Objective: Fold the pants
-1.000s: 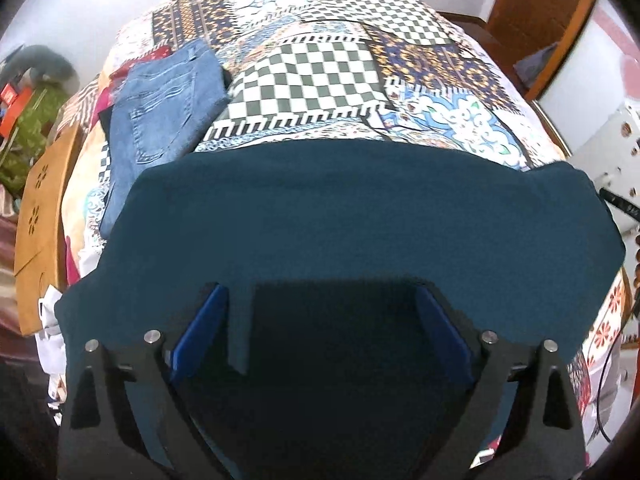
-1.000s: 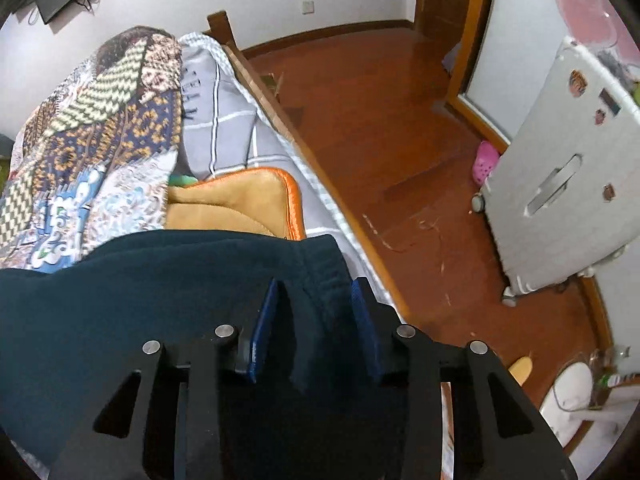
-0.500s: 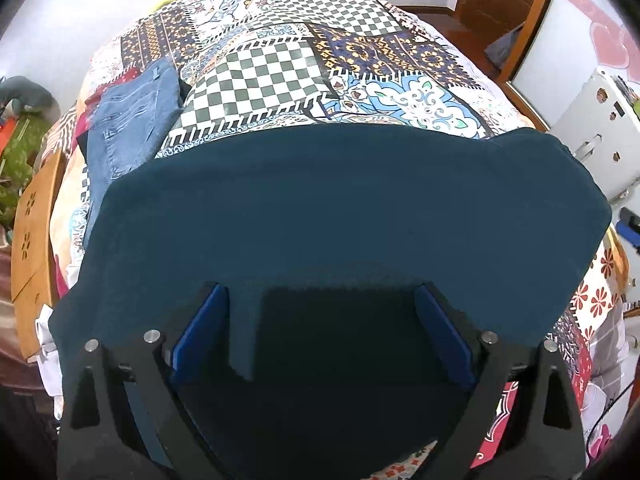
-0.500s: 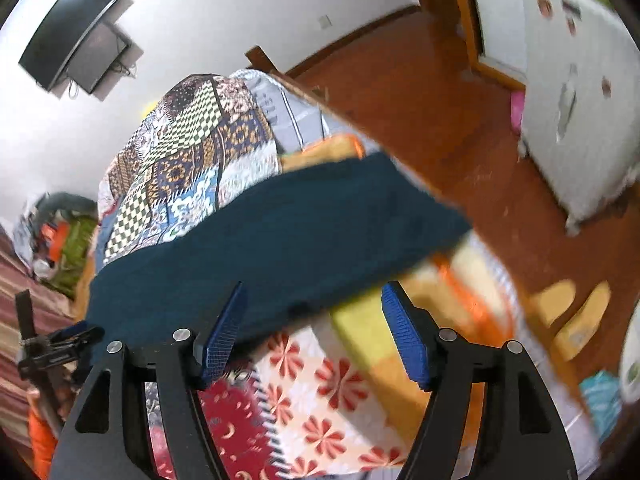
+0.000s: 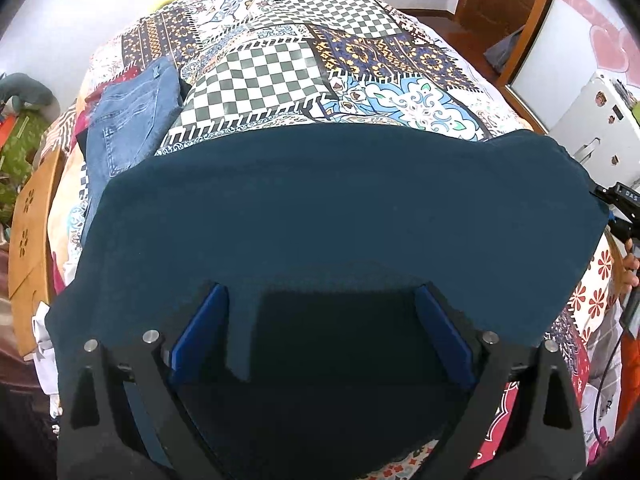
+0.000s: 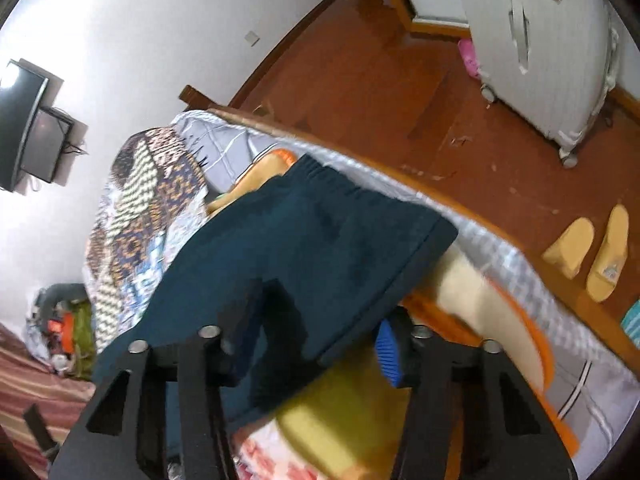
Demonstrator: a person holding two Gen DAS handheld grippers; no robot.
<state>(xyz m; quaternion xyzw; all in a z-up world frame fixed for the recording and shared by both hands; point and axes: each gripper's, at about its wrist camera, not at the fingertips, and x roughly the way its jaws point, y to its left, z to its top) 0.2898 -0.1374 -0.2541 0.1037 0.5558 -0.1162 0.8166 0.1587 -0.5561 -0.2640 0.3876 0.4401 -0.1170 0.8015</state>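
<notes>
Dark teal pants point(image 5: 340, 208) lie spread crosswise over the near part of the bed. In the left wrist view my left gripper point(image 5: 320, 320) hovers over their near edge, jaws wide open, with flat cloth beneath and nothing pinched. In the right wrist view the pants point(image 6: 304, 232) show their elastic waistband end, and a folded edge runs down into my right gripper point(image 6: 316, 344). That gripper is rolled to one side and its jaws are closing, with the cloth filling the gap between the pads. It also peeks in at the left wrist view's right edge point(image 5: 620, 204).
Folded blue jeans point(image 5: 132, 120) lie on the patchwork quilt point(image 5: 280, 72) at the far left. An orange-rimmed cushion point(image 6: 504, 312) sits under the pants' end by the bed's wooden side rail point(image 6: 400, 168). Slippers point(image 6: 592, 248) and a white cabinet point(image 6: 540, 40) are on the floor.
The right gripper let go of the waistband, opened wide, rolled and swung lower, and now has the pants' folded edge between narrower jaws. The left gripper shifted slightly, then held still and open.
</notes>
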